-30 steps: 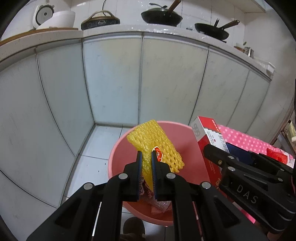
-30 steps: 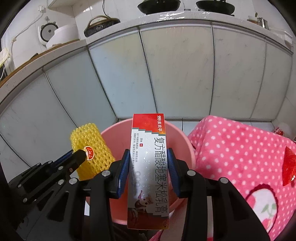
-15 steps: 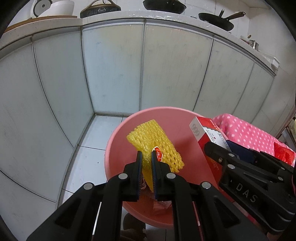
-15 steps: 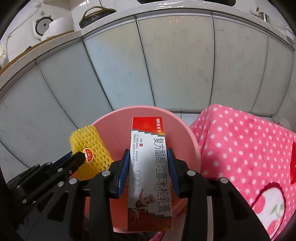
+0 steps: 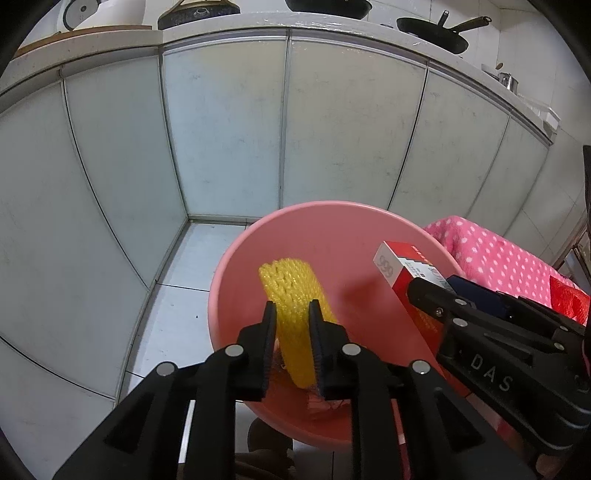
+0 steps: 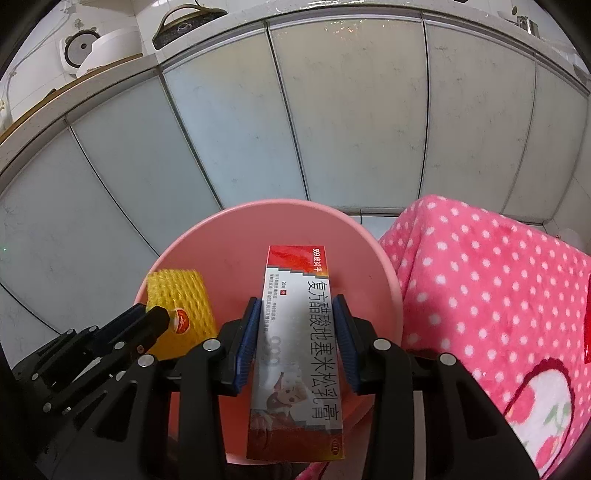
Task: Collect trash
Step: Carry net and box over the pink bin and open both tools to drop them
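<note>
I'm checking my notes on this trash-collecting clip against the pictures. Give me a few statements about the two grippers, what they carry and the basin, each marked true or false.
1. The yellow foam net sits between the left gripper's fingers, above the pink basin. True; the jaws are opening.
2. The right gripper is empty. False: it clamps a red and white medicine box.
3. The medicine box lies flat on the basin floor. False: it is held above the basin, between the pads.
4. A pink cloth with white dots lies to the right of the basin. True.
5. The basin stands on the kitchen counter. False: it is low, by the floor tiles, in front of the cabinet doors.
</note>
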`<state>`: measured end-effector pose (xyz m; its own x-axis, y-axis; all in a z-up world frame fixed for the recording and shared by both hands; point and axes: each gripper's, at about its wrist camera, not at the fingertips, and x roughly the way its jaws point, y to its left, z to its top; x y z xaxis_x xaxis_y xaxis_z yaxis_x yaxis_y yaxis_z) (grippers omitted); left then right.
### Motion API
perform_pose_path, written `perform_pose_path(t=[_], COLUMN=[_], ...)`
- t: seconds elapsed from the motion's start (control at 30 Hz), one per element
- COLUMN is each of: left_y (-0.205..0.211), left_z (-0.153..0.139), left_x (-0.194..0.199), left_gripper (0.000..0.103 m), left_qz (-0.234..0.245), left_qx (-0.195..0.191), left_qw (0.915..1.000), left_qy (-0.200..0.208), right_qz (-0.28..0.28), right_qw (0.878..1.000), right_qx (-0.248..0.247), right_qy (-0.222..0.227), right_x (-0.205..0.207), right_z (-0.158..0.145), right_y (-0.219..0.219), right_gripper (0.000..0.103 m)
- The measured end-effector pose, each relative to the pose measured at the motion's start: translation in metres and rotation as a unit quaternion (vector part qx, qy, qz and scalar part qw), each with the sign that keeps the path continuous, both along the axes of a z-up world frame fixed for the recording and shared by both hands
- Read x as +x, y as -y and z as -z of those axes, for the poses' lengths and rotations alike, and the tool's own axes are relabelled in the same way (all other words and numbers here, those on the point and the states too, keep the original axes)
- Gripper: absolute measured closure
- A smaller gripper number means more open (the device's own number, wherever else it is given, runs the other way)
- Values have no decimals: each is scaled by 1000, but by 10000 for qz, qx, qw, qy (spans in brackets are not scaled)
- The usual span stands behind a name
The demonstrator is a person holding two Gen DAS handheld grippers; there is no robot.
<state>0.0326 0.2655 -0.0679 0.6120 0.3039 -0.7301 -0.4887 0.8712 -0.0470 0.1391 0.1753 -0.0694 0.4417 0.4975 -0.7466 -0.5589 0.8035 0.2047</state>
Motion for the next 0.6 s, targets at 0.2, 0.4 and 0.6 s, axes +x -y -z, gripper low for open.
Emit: perform_pose_path(t=[0.2,0.4,0.6], left_y=[3,3,4], left_z=[-4,-8,-10], left_x=[-2,-6,-9], left_gripper=[70,70,70], left_qz=[-10,-18,-20], left_qx=[67,92,100], left_qw=[10000,9999,9999], left_qy=[31,52,58], right_qz=[1,1,-51], right_qw=[10000,9999,9999], right_qx=[39,111,148], right_qy=[-9,-36,-24], right_x=[2,3,2], right_z=[-1,-2,-4], right_y=[0,8,16], right_gripper=[62,62,62])
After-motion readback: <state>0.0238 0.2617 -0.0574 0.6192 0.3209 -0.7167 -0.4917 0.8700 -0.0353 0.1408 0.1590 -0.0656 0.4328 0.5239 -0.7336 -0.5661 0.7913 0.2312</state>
